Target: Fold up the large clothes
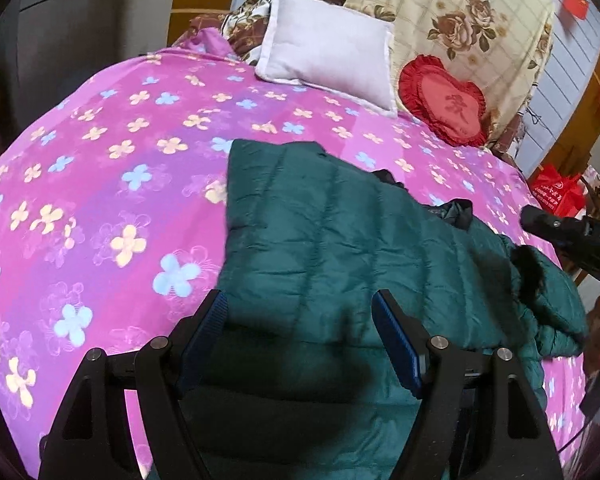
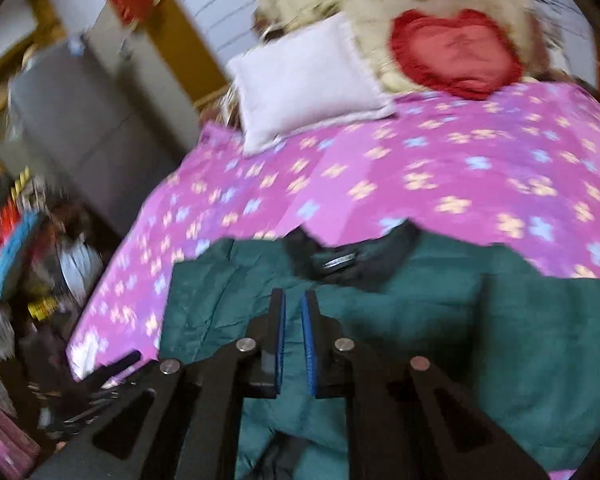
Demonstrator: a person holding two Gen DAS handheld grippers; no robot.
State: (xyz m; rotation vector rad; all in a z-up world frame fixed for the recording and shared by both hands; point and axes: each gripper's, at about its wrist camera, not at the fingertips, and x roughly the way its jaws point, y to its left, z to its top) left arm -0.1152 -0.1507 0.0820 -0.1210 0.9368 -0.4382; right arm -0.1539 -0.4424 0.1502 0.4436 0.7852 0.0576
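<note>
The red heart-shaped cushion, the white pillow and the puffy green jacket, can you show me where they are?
Red heart-shaped cushion (image 1: 444, 100), left wrist view, on its flat middle.
White rectangular pillow (image 1: 328, 46), left wrist view, on its smooth centre.
Puffy dark green quilted jacket (image 1: 320, 232), left wrist view, on its quilted back panel.

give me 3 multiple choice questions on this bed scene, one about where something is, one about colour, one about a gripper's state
1. Where does the white pillow lie?
A. at the bed's far end, beside the red heart cushion
B. on the jacket
C. on the floor

2. What colour is the puffer jacket?
A. pink
B. dark green
C. grey

3. How does the left gripper stand?
A. shut on the jacket
B. shut on nothing
C. open above the jacket

Answers: 1 A, pillow and cushion sit side by side past the jacket. 2 B, the quilted fabric is dark green against the pink sheet. 3 C, its blue pads stand wide apart.
</note>
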